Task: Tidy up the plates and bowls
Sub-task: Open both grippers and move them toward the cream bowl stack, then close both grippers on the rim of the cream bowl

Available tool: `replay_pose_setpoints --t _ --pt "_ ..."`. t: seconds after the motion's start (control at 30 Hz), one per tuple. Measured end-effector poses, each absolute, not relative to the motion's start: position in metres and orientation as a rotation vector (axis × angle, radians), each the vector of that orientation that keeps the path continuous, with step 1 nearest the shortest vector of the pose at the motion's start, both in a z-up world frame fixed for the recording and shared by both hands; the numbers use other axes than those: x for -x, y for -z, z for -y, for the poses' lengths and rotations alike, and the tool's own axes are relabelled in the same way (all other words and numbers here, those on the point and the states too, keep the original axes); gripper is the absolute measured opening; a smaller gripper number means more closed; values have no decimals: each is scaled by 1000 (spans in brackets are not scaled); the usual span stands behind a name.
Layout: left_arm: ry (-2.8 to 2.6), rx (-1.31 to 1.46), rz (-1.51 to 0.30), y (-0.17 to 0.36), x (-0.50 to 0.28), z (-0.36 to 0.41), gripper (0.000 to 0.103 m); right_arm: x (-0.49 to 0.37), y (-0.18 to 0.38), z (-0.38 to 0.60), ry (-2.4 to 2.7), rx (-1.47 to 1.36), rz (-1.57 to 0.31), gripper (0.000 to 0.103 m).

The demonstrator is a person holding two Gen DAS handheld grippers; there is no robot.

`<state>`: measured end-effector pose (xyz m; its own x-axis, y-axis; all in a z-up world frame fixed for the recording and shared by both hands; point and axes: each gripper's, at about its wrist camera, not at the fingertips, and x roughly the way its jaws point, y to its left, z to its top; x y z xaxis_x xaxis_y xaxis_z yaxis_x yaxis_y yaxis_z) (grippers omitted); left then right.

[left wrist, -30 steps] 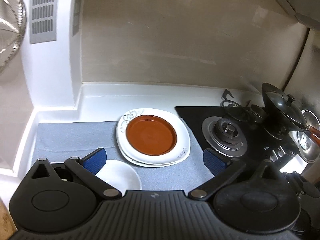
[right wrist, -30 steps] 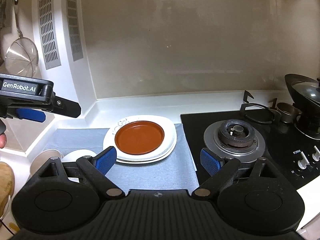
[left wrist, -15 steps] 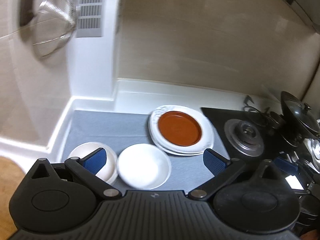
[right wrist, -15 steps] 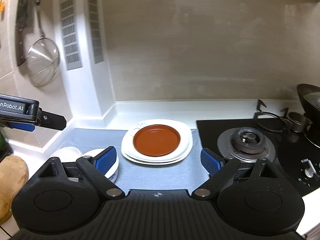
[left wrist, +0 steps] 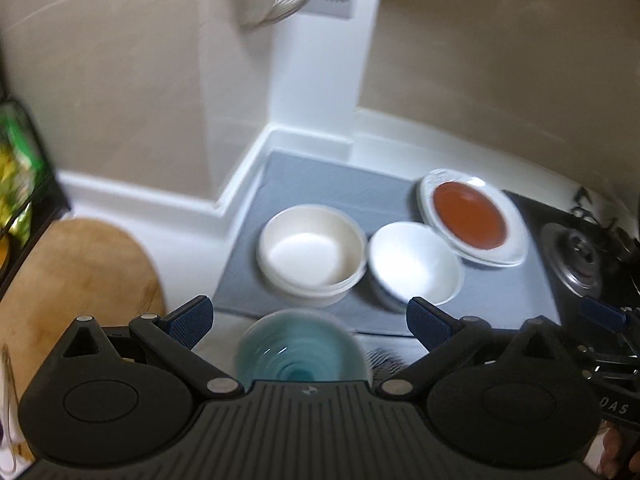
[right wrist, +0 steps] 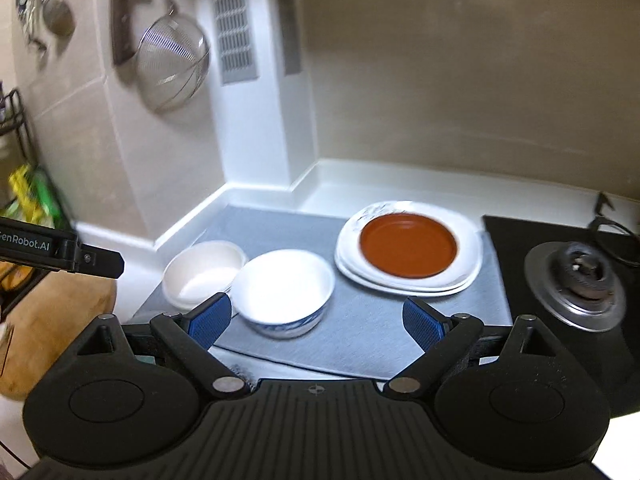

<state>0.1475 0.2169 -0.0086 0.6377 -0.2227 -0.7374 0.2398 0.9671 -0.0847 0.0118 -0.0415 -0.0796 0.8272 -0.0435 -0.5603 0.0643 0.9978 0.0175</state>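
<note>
While both sets of jaws hang wide and empty above the bench (right wrist: 400, 188), the grey mat (right wrist: 360, 328) ahead carries the plate stack (right wrist: 408, 276) with a brown plate (right wrist: 408, 246) on top, ahead and right of the right gripper (right wrist: 316, 320), with the blue-patterned bowl (right wrist: 284, 288) just ahead between its jaws and the nested white bowls (right wrist: 204, 272) touching that bowl, ahead-left. Judged step: plates look stacked, bowls remain. Next, the left gripper (left wrist: 310, 320), over a blurred teal bowl (left wrist: 300, 348) off the mat, likely needs to drop and pinch a rim for nesting.

Grey mat (right wrist: 360, 332), gas burner (right wrist: 576, 280), hanging mesh strainer (right wrist: 174, 62), wooden cutting board (left wrist: 68, 280), wall vent (right wrist: 232, 20)
</note>
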Motion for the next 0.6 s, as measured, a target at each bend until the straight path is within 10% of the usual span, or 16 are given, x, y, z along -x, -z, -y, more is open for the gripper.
replay_pose_setpoints --t 0.6 --pt "36 113 -931 22 -191 -263 103 -82 88 37 -49 -13 -644 94"
